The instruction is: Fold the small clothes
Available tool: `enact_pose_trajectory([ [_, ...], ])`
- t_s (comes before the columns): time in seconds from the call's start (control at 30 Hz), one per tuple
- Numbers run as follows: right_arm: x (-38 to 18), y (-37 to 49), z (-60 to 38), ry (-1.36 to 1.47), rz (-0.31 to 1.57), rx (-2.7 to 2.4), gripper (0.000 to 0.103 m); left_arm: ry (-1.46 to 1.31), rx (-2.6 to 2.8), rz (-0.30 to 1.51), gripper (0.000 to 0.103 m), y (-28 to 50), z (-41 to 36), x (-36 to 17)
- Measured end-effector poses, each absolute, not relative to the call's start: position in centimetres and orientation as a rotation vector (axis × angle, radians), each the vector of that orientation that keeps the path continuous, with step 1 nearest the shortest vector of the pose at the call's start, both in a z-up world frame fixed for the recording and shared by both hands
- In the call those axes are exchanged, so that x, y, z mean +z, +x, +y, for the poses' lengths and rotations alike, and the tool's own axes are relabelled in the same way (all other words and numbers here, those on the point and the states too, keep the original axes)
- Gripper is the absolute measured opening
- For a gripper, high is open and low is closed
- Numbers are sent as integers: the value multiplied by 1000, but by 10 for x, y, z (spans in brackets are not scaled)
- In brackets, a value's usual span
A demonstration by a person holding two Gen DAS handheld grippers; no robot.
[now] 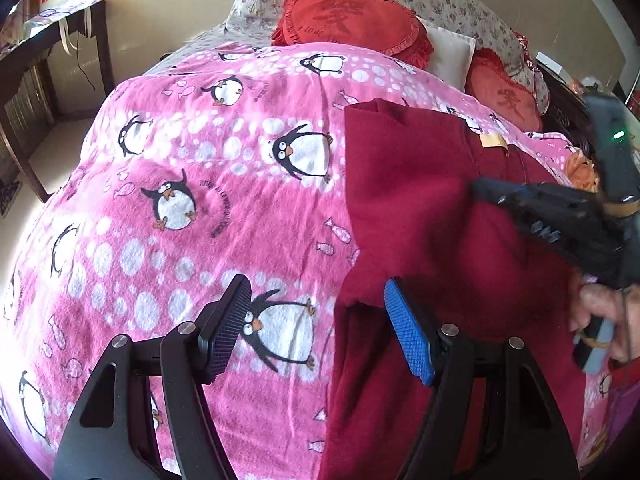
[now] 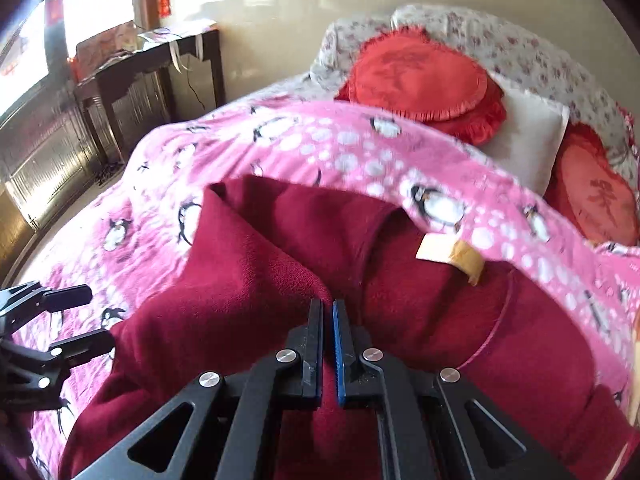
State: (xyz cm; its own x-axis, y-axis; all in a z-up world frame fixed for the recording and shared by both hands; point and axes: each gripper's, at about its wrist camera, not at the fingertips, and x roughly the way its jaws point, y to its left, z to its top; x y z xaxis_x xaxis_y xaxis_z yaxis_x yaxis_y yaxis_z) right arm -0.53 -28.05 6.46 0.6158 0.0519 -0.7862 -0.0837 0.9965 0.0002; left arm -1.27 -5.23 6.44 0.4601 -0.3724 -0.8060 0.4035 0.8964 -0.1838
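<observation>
A dark red fleece garment (image 1: 416, 208) lies on the pink penguin blanket (image 1: 200, 184), with a tan label (image 1: 494, 140) near its far edge. My left gripper (image 1: 320, 324) is open and empty, hovering over the garment's left edge. My right gripper (image 2: 327, 344) is shut on a fold of the red garment (image 2: 256, 280), lifting it over the rest; the label (image 2: 448, 254) shows beyond. The right gripper also shows blurred at the right of the left wrist view (image 1: 560, 216). The left gripper shows open at the left of the right wrist view (image 2: 76, 320).
Red heart-shaped cushions (image 1: 352, 20) (image 2: 420, 76), a white pillow (image 2: 532, 136) and a floral bolster (image 2: 520, 48) lie at the bed's head. A dark wooden table (image 2: 156, 68) stands by the wall to the left. The floor (image 1: 52, 148) drops off left of the bed.
</observation>
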Motion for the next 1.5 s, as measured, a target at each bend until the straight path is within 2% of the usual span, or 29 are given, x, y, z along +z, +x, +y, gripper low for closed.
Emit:
enact_pose_trajectory([
  [0.07,49,3,-271,-68,947,57,4,24,-491,966,70,-15,-57,72],
  [0.1,45,3,-268,-83,964,53,8,21,-497,949,70,-17,-59,77],
  [0.17,51,-5,-265,-64,950,42,27,24,-507,925,70,-19,-64,82],
  [0.2,59,-17,-267,-25,929,50,43,31,-515,926,70,-20,-69,82],
  [0.23,66,-32,-271,10,904,51,45,42,-522,931,70,-20,-74,80],
  [0.37,78,-75,-285,29,879,7,45,114,-503,984,70,-14,-93,58],
  [0.5,53,-92,-313,84,954,-58,45,116,-476,1069,70,-5,-101,29],
  [0.57,40,-94,-329,130,1014,-69,45,98,-472,1064,70,-6,-99,31],
  [0.7,82,-122,-355,213,879,-89,45,94,-462,1037,70,-10,-95,44],
  [0.8,108,-150,-391,238,786,-220,49,67,-479,992,70,-14,-89,59],
  [0.93,103,-155,-434,232,820,-351,51,56,-501,952,70,-18,-91,73],
  [1.07,80,-143,-457,294,859,-269,51,74,-517,966,70,-19,-104,73],
  [1.13,78,-139,-456,335,843,-193,25,91,-524,983,70,-20,-114,71],
  [1.17,77,-140,-455,346,843,-181,22,98,-527,985,70,-22,-118,70],
  [1.2,83,-142,-453,346,830,-175,13,102,-531,984,70,-23,-122,70],
  [1.37,110,-164,-459,467,783,-168,13,103,-548,985,70,-25,-134,67],
  [1.5,94,-177,-476,508,879,-318,15,129,-555,988,70,-26,-148,63],
])
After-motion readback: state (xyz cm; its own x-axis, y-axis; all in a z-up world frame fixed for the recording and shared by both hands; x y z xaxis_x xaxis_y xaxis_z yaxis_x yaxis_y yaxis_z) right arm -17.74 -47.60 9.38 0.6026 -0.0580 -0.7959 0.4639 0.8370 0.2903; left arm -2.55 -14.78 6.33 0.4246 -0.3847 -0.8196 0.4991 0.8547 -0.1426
